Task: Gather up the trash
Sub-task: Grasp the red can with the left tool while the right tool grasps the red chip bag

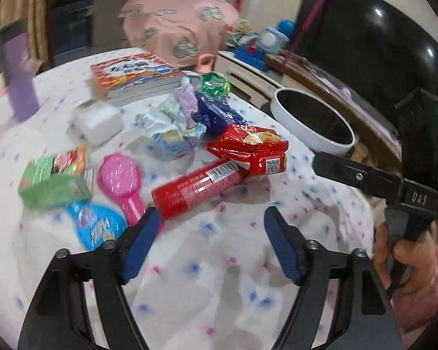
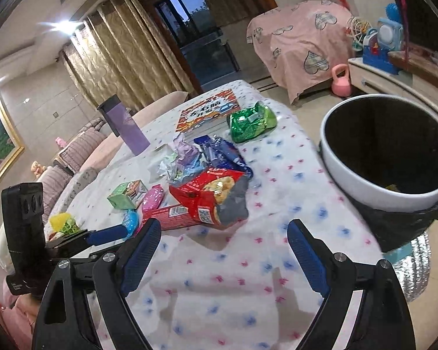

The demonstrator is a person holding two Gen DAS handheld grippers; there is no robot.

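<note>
Left tongs [image 1: 211, 218] are standing well open above the cloth-covered surface [image 1: 219, 262], nothing between the blue pads and nothing gripped. Right tongs [image 2: 223, 233] are likewise gaping wide over bare cloth, holding nothing.

Trash is lying in a loose cluster on the surface ahead of both tongs. A red tube [image 1: 198, 186] is lying on its side just beyond the left tongs, its far end touching a red snack bag [image 1: 251, 148]. Behind these, crumpled pale wrappers [image 1: 172, 125] and a dark blue wrapper [image 1: 216, 110] are sitting together, with a green foil wrapper [image 1: 216, 84] farther back beside a book [image 1: 137, 75]. To the left, a green carton [image 1: 54, 178], a pink plastic scoop [image 1: 122, 180] and a blue packet [image 1: 96, 224] are resting close together. A purple bottle [image 2: 125, 125] is standing upright at the far left edge.

A white bin [image 2: 385, 151] with a black liner is standing just off the surface's right side, well apart from the cluster.
</note>
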